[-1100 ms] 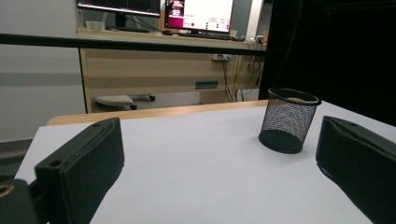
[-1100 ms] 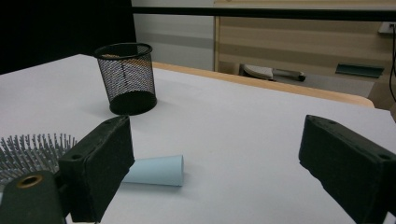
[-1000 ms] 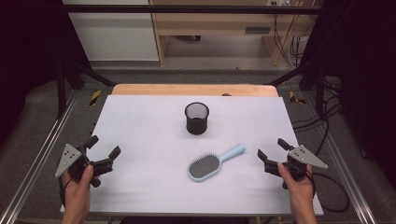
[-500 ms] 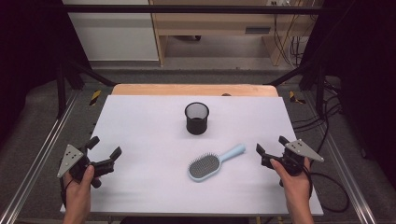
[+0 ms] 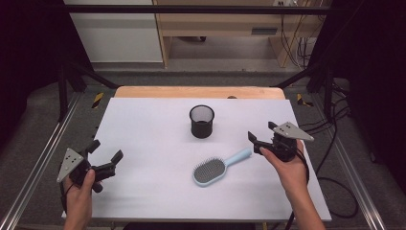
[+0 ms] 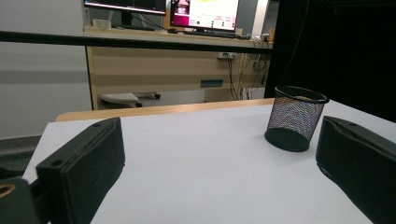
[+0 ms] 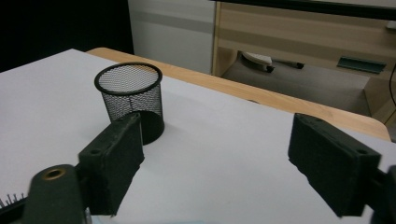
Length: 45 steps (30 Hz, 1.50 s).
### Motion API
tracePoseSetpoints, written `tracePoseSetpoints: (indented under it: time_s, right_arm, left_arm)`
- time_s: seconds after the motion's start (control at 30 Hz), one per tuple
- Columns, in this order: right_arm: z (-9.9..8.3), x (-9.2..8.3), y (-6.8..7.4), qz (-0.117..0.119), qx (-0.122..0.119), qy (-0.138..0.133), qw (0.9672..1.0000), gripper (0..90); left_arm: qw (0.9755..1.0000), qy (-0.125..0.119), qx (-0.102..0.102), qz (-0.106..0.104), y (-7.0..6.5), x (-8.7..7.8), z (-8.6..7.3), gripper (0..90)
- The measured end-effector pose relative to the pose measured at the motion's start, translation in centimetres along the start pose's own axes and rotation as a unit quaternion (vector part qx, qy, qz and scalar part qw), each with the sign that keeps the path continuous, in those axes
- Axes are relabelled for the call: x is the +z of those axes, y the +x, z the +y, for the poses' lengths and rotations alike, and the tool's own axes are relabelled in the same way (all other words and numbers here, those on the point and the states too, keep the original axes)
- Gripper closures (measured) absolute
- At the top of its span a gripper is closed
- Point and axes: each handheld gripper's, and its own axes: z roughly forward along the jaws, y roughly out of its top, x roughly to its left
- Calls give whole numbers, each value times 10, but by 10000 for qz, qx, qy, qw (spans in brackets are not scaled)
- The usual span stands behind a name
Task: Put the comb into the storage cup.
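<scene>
A light blue hairbrush [image 5: 215, 167] lies bristles up on the white table [image 5: 143, 124], its handle pointing right and away. Behind it stands a black mesh cup [image 5: 201, 121], upright [image 6: 295, 119] [image 7: 132, 100]. My right gripper [image 5: 254, 143] hovers just right of the handle's tip. It is open [image 7: 219, 163], its jaws have just been closing a little, and nothing is between them. A few bristles [image 7: 9, 198] show at that view's lower left. My left gripper [image 5: 106, 149] rests open near the table's front left [image 6: 219, 172], holding nothing.
A wooden strip [image 5: 191, 91] runs along the table's far edge. Metal rails [image 5: 38, 158] flank both sides, and cables [image 5: 330, 158] hang at the right. A desk with monitors [image 6: 205, 14] stands beyond the table.
My right gripper has risen and moved up the table and slightly left, ending near the tip of the brush handle. The left gripper, brush and cup have stayed put.
</scene>
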Motion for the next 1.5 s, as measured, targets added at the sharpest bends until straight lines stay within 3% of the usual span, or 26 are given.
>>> tracePoseSetpoints:
  time_s: [0.13,0.23,0.3,0.33,0.4,0.43,0.5,0.53,0.7,0.93,1.07,1.27,1.33,1.5]
  right_arm:
    - [8,9,6,161,-76,108,9998,309]
    - [12,20,11,213,-286,318,9989,447]
    - [12,22,12,231,-331,351,9986,473]
    - [13,27,15,297,-421,441,9977,540]
    - [13,29,16,327,-424,476,9974,564]
    - [12,33,18,380,-490,539,9966,641]
    - [11,36,20,449,-496,622,9958,685]
    - [11,36,20,449,-496,622,9958,685]
    - [4,48,23,547,-478,1124,9910,752]
    - [-7,58,25,601,-427,1444,9868,819]
    - [-19,67,25,544,-338,1774,9821,876]
    - [-28,73,25,514,-375,1983,9781,900]
    - [-33,75,24,500,-434,2154,9743,900]
    - [-37,77,23,523,-461,2242,9721,900]
  left_arm:
    - [10000,1,12,-6,0,0,0,14]
    - [10000,2,18,-2,0,0,0,14]
    - [10000,-1,15,0,0,0,0,13]
    - [10000,-1,16,-2,0,0,0,14]
    - [10000,5,15,-2,0,0,0,14]
    - [10000,6,16,-3,0,0,0,14]
    - [10000,8,25,-9,0,1,0,14]
    - [10000,9,28,-10,0,1,0,14]
    - [10000,30,53,6,0,1,0,14]
    - [10000,31,56,12,0,1,0,14]
    - [10000,47,77,0,0,1,0,14]
    - [9999,56,95,3,0,2,0,14]
    - [9999,53,97,0,0,1,0,14]
    - [9999,60,113,-21,0,2,0,14]
